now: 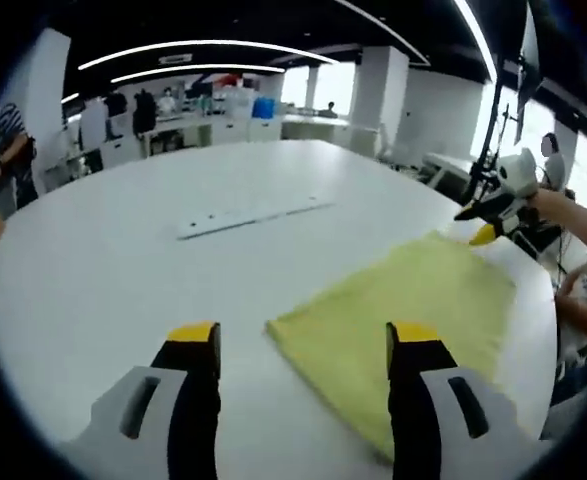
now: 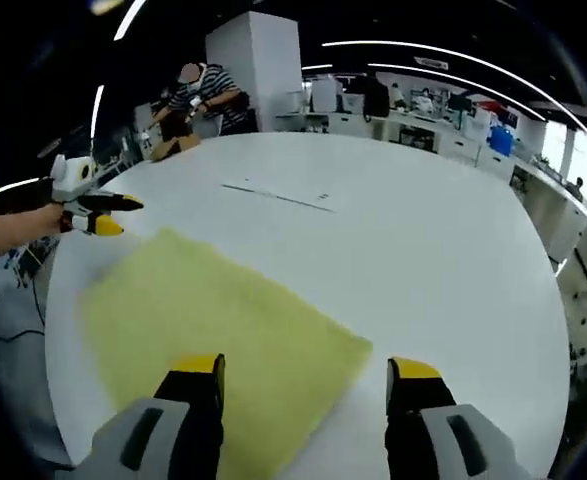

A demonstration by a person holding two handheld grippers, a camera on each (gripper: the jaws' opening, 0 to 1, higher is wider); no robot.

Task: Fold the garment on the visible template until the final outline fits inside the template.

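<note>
My left gripper [image 1: 303, 345] has its two fingers wide apart, holding nothing. In the left gripper view, one yellow garment [image 1: 403, 320] lies flat on the white tabletop [image 1: 123, 260]. Its near corner sits between my fingers. My other gripper [image 1: 493, 215] hangs over the far edge of the garment; I cannot tell there if it is open. A thin pale strip [image 1: 253, 215] lies farther off.

In the right gripper view, my right gripper [image 2: 305, 370] also has two fingers apart, empty, above the garment's [image 2: 213, 330] corner. I see no clear template outline. I think folding has barely begun, or I cannot judge how much is done.
</note>
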